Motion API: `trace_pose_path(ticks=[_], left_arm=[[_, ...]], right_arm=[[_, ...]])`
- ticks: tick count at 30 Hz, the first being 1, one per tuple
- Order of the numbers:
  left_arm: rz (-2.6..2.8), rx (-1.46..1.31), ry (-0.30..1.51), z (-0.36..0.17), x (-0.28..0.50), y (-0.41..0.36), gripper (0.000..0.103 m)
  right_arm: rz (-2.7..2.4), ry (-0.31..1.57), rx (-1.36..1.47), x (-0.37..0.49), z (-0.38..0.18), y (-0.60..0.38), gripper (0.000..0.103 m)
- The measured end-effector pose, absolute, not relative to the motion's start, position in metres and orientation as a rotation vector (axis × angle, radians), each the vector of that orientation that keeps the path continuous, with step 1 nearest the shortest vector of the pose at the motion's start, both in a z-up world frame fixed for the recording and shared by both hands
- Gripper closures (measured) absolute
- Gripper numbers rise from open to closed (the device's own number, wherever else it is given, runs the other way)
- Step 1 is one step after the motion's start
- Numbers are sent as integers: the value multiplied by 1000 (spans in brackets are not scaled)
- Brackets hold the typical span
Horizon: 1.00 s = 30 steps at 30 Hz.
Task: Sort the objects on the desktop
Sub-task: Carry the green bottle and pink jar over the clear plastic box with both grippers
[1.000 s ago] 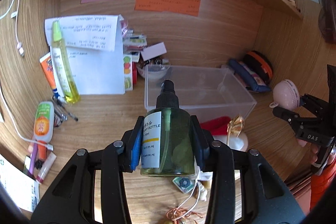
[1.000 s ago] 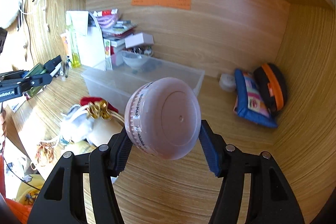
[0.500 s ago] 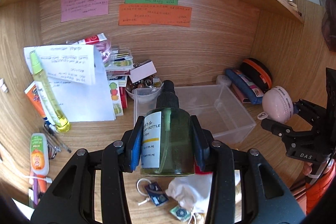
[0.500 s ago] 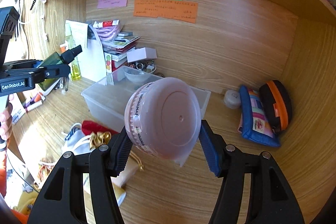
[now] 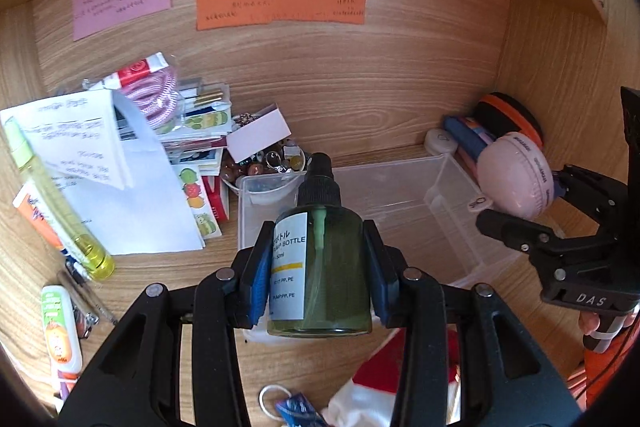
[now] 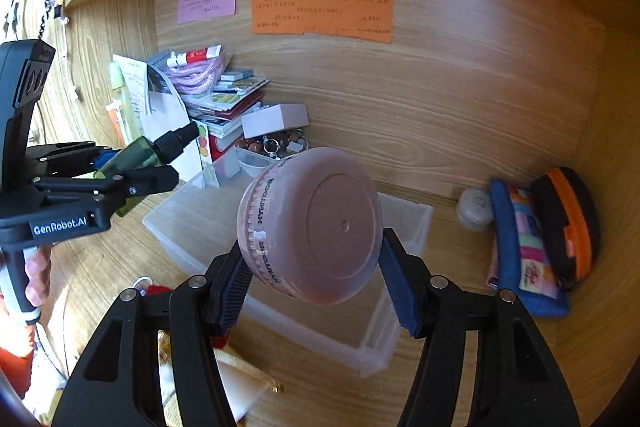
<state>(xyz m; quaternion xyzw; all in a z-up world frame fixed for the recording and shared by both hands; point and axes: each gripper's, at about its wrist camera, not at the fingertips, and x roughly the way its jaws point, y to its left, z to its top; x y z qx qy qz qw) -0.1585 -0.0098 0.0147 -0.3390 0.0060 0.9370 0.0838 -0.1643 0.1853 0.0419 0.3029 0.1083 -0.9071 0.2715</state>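
Note:
My left gripper (image 5: 320, 267) is shut on a green spray bottle (image 5: 320, 267) with a black pump cap and white label, held above the near left wall of a clear plastic bin (image 5: 400, 227). From the right wrist view the same bottle (image 6: 144, 155) hangs at the bin's left end. My right gripper (image 6: 312, 267) is shut on a round pink jar (image 6: 312, 223), held on its side over the bin (image 6: 192, 223). In the left wrist view that pink jar (image 5: 516, 175) sits at the bin's right end. Nothing shows inside the bin.
Against the wooden back wall stands a pile of booklets and papers (image 5: 120, 163), a small bowl of beads (image 5: 264, 167) and a white box (image 6: 276, 119). Pouches (image 6: 532, 247) and a small white case (image 6: 474, 209) lie at the right. Tubes and a yellow bottle (image 5: 60, 211) lie left; fabric (image 5: 380, 387) is nearest.
Both grippers have moved toward the back wall, so the bin now lies right under them. Each keeps its grip, the left on the bottle and the right on the jar.

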Motion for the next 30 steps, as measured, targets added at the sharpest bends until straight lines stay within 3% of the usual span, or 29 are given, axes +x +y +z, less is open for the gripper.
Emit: trace_pose_path(ticks=[30], left_arm=[[2732,-1230,114,-47,-235,6,62]], right_arm=[[-2317,463,1048,-230,-31,137,46]])
